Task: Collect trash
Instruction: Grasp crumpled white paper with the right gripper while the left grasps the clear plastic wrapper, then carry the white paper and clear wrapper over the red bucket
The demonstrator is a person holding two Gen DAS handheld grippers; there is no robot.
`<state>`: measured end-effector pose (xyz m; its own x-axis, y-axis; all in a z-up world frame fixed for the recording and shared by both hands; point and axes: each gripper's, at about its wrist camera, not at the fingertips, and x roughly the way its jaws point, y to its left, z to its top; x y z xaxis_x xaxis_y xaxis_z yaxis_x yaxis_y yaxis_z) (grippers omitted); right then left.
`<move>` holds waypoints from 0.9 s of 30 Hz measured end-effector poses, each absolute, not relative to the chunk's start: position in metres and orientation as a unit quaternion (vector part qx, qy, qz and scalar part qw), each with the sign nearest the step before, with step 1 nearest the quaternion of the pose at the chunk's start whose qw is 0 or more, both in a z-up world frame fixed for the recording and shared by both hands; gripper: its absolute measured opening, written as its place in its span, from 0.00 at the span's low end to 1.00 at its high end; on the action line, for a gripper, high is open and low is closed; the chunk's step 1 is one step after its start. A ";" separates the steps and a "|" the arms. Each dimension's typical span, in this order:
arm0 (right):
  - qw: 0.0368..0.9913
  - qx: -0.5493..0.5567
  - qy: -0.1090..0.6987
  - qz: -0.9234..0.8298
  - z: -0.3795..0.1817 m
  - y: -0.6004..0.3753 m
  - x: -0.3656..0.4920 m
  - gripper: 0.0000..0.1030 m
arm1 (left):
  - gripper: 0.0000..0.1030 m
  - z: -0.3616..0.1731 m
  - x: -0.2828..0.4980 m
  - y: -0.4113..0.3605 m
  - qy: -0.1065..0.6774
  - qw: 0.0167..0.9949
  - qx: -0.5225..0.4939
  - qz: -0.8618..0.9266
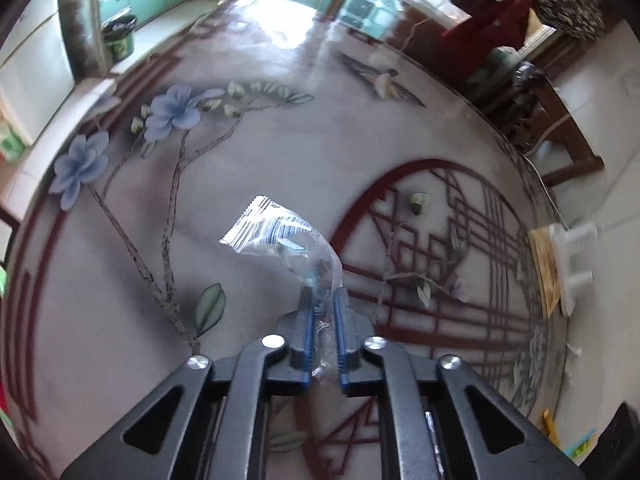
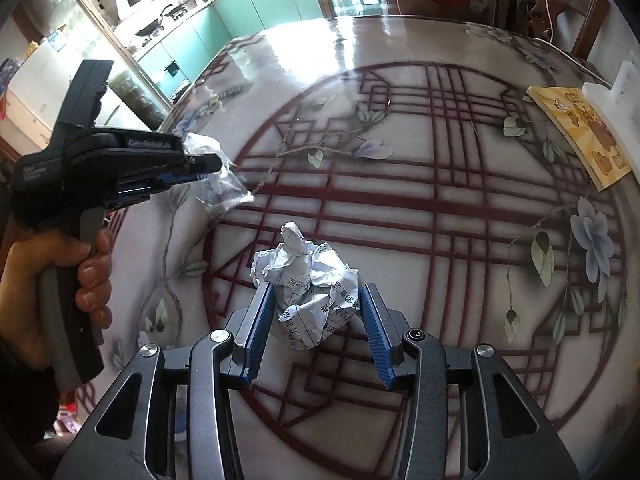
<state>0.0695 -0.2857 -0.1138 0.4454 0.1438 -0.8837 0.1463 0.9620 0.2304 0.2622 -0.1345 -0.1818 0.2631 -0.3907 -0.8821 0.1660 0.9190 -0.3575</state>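
Left gripper clamped on clear plastic wrapper, thin pinch, could slip free. Right gripper squeezing crumpled paper ball above table; loose crumple might pop out.

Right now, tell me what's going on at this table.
A person is collecting trash with two tools. The left hand-held gripper is shut on a clear crinkled plastic wrapper, held above the round floral-patterned table. The right hand-held gripper holds a crumpled ball of white printed paper between its blue pads.
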 end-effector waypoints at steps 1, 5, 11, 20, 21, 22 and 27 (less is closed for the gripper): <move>0.840 0.137 0.526 -0.001 -0.112 -0.284 0.069 0.42 | 0.06 -0.176 0.257 -0.134 0.577 0.791 -0.088 -0.182; 0.843 0.141 0.520 -0.008 -0.102 -0.280 0.065 0.42 | 0.06 -0.155 0.234 -0.121 0.565 0.800 -0.065 -0.193; 0.853 0.134 0.505 -0.018 -0.081 -0.267 0.052 0.42 | 0.06 -0.120 0.184 -0.087 0.528 0.827 -0.022 -0.193; 0.853 0.108 0.510 -0.011 -0.072 -0.233 0.035 0.43 | 0.06 -0.077 0.126 -0.019 0.471 0.867 -0.021 -0.162; 0.854 0.105 0.510 -0.009 -0.071 -0.228 0.033 0.43 | 0.06 -0.074 0.122 -0.012 0.467 0.870 -0.022 -0.158; 0.854 0.102 0.510 -0.004 -0.070 -0.222 0.032 0.43 | 0.06 -0.072 0.118 -0.005 0.464 0.872 -0.024 -0.154; 0.859 0.083 0.505 0.012 -0.063 -0.195 0.030 0.43 | 0.06 -0.064 0.100 0.028 0.454 0.879 -0.039 -0.138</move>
